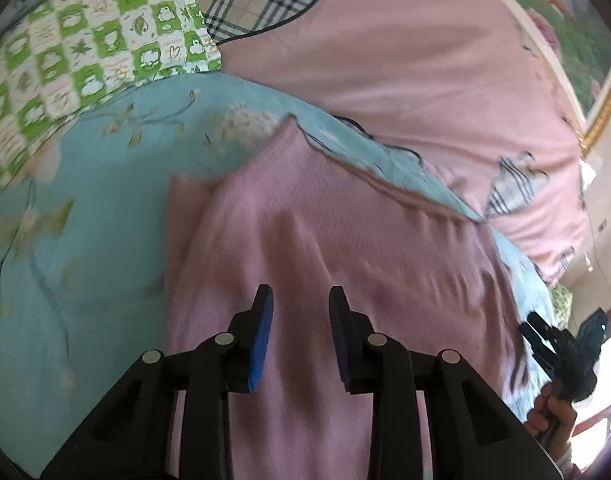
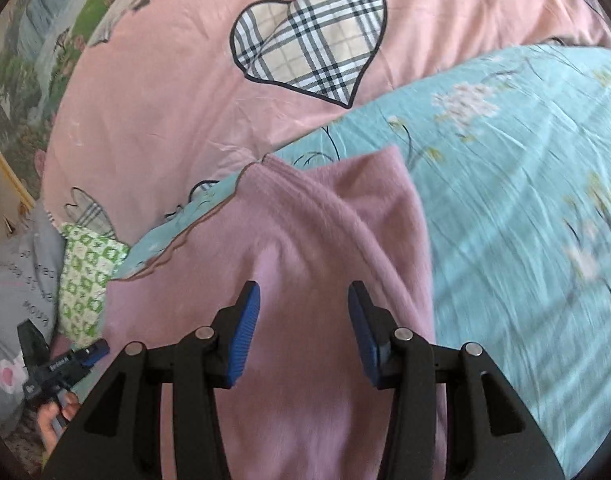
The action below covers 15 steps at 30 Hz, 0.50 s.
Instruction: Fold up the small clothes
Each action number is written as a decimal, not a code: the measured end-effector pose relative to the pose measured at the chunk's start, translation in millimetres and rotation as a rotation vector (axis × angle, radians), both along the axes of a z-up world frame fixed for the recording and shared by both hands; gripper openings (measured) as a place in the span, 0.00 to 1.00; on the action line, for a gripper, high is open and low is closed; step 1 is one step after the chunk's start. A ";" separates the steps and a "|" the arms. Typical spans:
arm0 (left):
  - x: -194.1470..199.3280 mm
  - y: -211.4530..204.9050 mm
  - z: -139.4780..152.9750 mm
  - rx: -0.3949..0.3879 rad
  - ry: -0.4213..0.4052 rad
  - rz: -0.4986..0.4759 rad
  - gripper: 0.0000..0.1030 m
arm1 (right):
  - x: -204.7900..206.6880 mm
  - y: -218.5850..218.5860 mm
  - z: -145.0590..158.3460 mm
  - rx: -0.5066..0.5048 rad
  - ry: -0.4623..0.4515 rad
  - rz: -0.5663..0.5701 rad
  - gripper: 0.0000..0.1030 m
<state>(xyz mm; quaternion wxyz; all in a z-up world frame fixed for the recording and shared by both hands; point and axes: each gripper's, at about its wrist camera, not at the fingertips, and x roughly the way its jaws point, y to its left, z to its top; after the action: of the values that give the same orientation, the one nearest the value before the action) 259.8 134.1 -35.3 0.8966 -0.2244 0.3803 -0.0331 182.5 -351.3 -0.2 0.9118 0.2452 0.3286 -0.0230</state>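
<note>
A pink knit garment [image 1: 345,248] lies on the light blue flowered sheet [image 1: 85,208], with its ribbed neck edge at the far end. My left gripper [image 1: 301,296] hovers over the garment's middle, its blue pads apart and only flat cloth showing in the gap. In the right wrist view the same garment [image 2: 305,232] lies folded lengthwise, and my right gripper [image 2: 303,292] stands open above it, gripping nothing. Each view catches the other tool at its edge: the right gripper [image 1: 531,330] in a hand [image 1: 549,416], the left gripper [image 2: 97,350] in a hand [image 2: 55,416].
A pink duvet [image 2: 165,92] with a plaid heart [image 2: 309,36] lies beyond the blue sheet [image 2: 525,200]. A green-and-white checked pillow [image 1: 77,52] sits at the far left. Another checked cloth [image 2: 89,272] and a grey printed garment [image 2: 21,272] lie at the bed's side.
</note>
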 end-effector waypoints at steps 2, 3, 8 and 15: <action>-23.4 -8.2 1.0 -0.031 -0.003 -0.007 0.31 | -11.8 6.5 0.6 0.009 -0.001 0.000 0.46; -36.9 -12.4 -0.4 -0.051 0.002 -0.011 0.33 | -19.4 9.0 0.9 0.015 -0.005 -0.002 0.46; -87.7 -26.1 -10.2 -0.150 0.020 -0.001 0.35 | -60.1 17.3 -2.4 0.081 -0.011 -0.010 0.50; -137.5 -32.3 -37.0 -0.265 0.063 0.074 0.40 | -116.3 32.8 -17.8 0.171 -0.027 -0.033 0.52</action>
<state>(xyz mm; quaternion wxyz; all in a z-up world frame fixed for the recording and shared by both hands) 122.3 101.8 -72.3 0.8473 -0.3559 0.3920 -0.0428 66.1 -318.5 -18.0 0.8915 0.3277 0.3127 -0.0068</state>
